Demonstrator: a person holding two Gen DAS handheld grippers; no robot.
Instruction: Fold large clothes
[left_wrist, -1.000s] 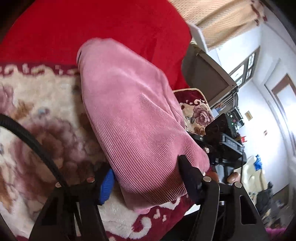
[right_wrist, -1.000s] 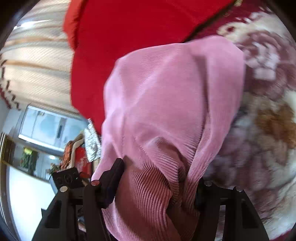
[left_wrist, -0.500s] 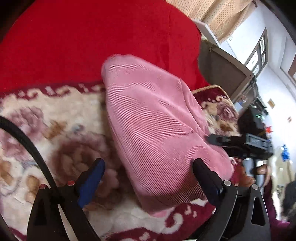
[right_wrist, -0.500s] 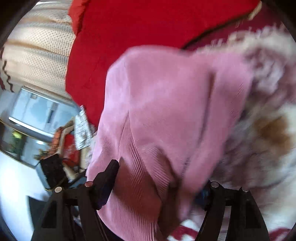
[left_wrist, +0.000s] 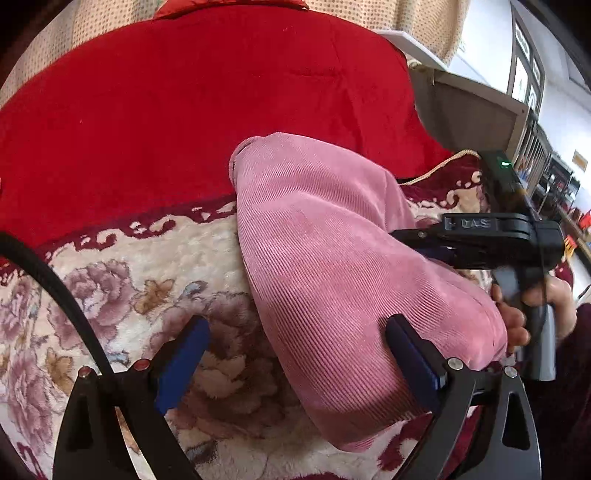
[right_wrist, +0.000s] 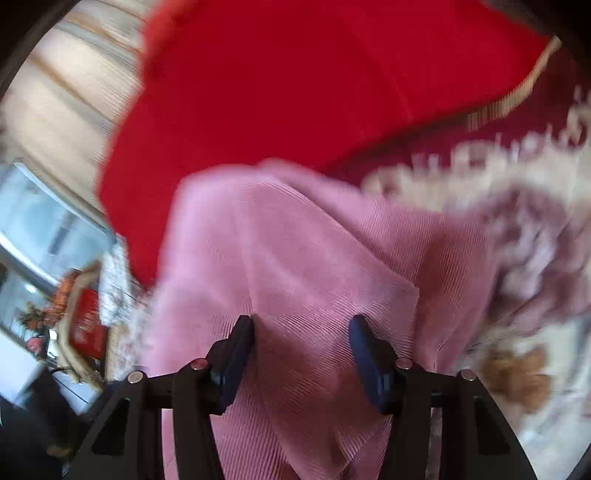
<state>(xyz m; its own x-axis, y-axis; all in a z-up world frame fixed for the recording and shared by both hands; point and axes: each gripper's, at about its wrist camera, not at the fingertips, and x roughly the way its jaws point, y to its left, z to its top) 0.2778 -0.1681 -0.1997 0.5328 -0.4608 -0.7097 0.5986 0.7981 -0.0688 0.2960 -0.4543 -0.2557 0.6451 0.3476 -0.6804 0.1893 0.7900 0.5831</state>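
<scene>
A folded pink ribbed garment lies on the floral blanket, its far end against the red cushion. My left gripper is open over the garment's near left edge, with nothing between its blue pads. In the left wrist view my right gripper reaches in from the right, over the garment's far side. In the blurred right wrist view the right gripper is open with the pink garment lying below and between its fingers, not pinched.
A red cushion backs the blanket. A grey box or table stands at the right. A window, curtain and shelf with red items show at the left of the right wrist view.
Both grippers have let go of the pink garment and opened. The left gripper has pulled back and the garment now rests on the blanket. The right wrist view is blurred by motion.
</scene>
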